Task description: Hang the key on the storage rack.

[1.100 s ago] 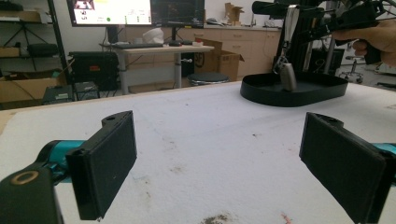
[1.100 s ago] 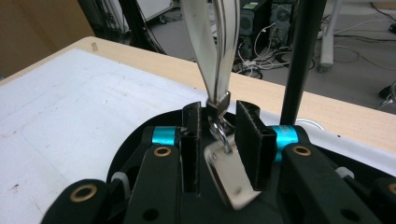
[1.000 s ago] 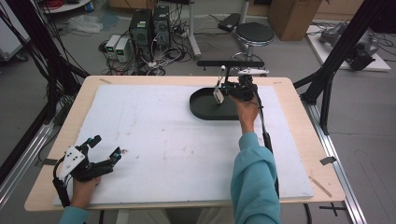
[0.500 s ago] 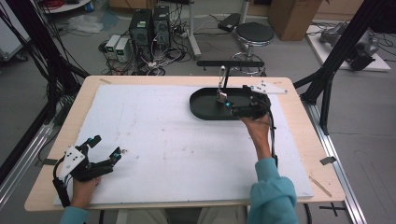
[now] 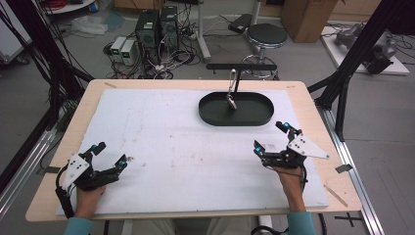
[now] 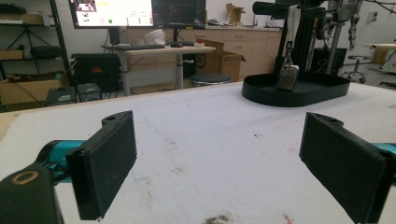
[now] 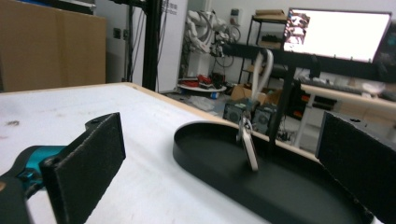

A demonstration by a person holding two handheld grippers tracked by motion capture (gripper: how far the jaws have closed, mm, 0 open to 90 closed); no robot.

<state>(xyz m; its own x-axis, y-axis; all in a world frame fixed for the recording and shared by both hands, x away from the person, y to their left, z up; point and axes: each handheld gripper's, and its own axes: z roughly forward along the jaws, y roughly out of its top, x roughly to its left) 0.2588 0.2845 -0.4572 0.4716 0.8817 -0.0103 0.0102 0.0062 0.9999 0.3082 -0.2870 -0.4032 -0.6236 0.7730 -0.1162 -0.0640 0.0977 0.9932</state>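
A black oval tray (image 5: pixel 254 117) lies at the far right of the white mat (image 5: pixel 176 147). A post with a black crossbar (image 5: pixel 244 66) rises from it. A small silvery metal piece (image 5: pixel 231 102) hangs from the bar on a white strap, over the tray. My right gripper (image 5: pixel 268 135) rests near the front right, apart from the tray; its jaws have just been opening and nothing is between them. In the right gripper view the tray (image 7: pixel 280 186) and hanging piece (image 7: pixel 249 147) lie ahead. My left gripper (image 5: pixel 113 152) sits open at the front left with nothing in it, facing the tray (image 6: pixel 322 88).
The mat covers most of a wooden table (image 5: pixel 313 105). Black frame struts (image 5: pixel 342 98) stand off the right edge and more (image 5: pixel 58 83) off the left. A stool (image 5: pixel 265 35) and computer cases (image 5: pixel 156 24) sit on the floor beyond the far edge.
My right gripper left the hanging piece at the stand, opened, and came back toward the front right of the table. The left gripper stayed put.
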